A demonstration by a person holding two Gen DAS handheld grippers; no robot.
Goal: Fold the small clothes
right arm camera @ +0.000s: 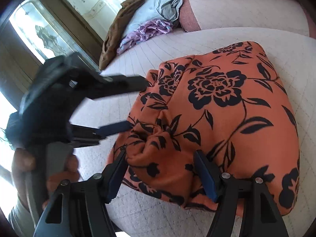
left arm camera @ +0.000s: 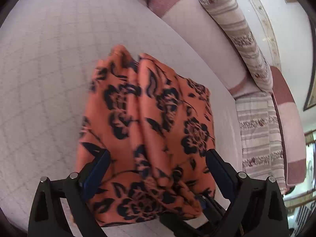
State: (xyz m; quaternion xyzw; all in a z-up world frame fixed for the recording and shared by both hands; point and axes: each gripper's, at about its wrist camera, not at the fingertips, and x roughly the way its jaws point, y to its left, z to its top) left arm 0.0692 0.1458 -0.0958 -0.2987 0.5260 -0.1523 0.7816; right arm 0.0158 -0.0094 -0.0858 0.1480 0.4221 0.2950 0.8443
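One orange floral garment [right arm camera: 217, 118] lay folded on the bed [right arm camera: 158, 217], under both claws. The left claw [left arm camera: 157, 156] and the right claw [right arm camera: 160, 158] each stood apart, two fingers straddling the cloth, gripping nothing.

A striped bolster [left arm camera: 237, 39] lies beside the window [right arm camera: 39, 31].

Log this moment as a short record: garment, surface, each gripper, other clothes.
garment: orange floral cloth, folded into a bundle, lying on the bed
surface: pale quilted bedspread
left gripper: open, jaws either side of the cloth's near edge
right gripper: open, jaws straddling a bunched corner, not pressing it
other clothes: purple garment, grey garment and brown garment at the far edge of the bed
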